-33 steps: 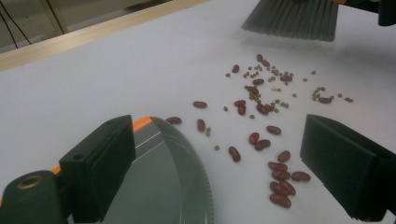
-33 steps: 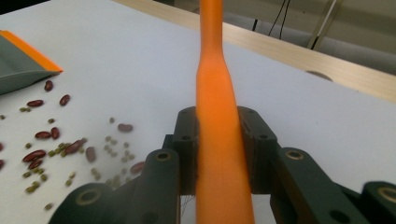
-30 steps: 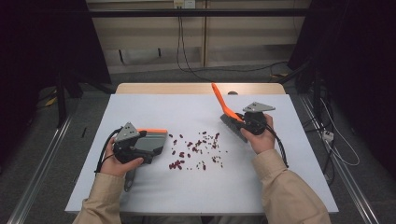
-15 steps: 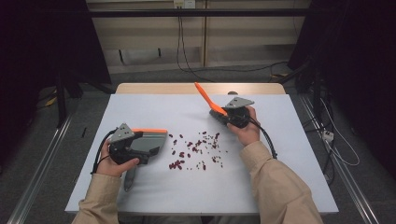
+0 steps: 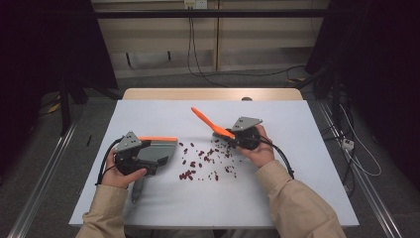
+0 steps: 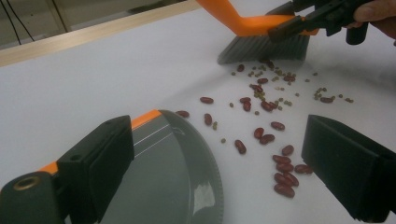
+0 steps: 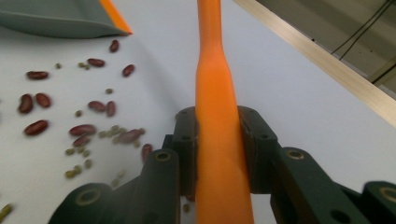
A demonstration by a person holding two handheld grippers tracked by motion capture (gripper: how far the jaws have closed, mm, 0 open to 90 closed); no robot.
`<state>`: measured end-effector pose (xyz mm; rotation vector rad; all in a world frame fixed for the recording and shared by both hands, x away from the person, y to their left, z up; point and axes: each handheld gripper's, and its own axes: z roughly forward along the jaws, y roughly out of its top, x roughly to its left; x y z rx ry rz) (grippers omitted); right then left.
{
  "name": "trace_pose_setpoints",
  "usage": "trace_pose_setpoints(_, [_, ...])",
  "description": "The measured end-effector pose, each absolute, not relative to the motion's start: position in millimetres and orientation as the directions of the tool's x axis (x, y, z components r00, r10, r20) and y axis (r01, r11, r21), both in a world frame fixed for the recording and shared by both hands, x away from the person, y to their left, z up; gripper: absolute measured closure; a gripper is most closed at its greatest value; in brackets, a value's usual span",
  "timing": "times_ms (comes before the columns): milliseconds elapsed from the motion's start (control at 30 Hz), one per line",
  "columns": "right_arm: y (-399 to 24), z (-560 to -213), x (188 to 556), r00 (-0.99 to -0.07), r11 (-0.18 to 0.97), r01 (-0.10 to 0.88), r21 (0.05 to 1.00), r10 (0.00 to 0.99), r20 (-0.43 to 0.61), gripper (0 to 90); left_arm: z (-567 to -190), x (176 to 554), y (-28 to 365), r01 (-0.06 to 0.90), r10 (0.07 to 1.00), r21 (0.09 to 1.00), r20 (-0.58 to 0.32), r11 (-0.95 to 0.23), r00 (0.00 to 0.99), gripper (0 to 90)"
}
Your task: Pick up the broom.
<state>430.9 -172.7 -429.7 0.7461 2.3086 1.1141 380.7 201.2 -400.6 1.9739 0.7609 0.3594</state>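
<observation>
Red and small green beans point(image 5: 205, 158) lie scattered mid-table. My right gripper point(image 5: 233, 135) is shut on the orange handle of a brush point(image 5: 205, 118), whose grey bristles point(image 6: 264, 46) touch the table at the far right edge of the beans point(image 6: 271, 135). In the right gripper view the handle point(image 7: 217, 93) runs up between the closed jaws of the right gripper point(image 7: 218, 140). A grey dustpan point(image 5: 161, 148) with an orange rim lies left of the beans. My left gripper point(image 6: 219, 158) is open above the dustpan point(image 6: 163, 186), its left jaw over the orange rim.
The white table top point(image 5: 297, 198) has bare room in front and on the right. A wooden strip point(image 5: 213, 94) runs along its far edge. Cables point(image 5: 282, 156) trail from both grippers. Dark floor and metal rails flank the table.
My right gripper has carried the brush left and down, from above the table's right side to the beans' edge. The left gripper and dustpan have barely shifted.
</observation>
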Motion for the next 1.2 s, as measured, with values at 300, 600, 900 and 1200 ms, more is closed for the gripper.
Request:
trace_pose_setpoints(300, [-167,-428,409,-0.782,0.550,0.234,0.802,0.597,-0.181,71.1,-400,380,204,0.364,0.648,0.866,-0.062,-0.343,0.759,9.3])
trace_pose_setpoints(600, [-161,-427,391,-0.807,0.549,0.221,0.806,0.567,-0.165,71.1,-401,379,205,0.363,0.644,0.863,-0.057,-0.353,0.763,9.3])
trace_pose_setpoints(900, [-156,-427,380,-0.807,0.546,0.211,0.811,0.566,-0.171,71.1,-401,378,204,0.364,0.642,0.861,-0.059,-0.354,0.765,9.3])
trace_pose_setpoints(1200, [-154,-427,373,-0.819,0.540,0.203,0.817,0.551,-0.160,71.1,-404,377,207,0.375,0.643,0.857,-0.068,-0.355,0.763,9.3])
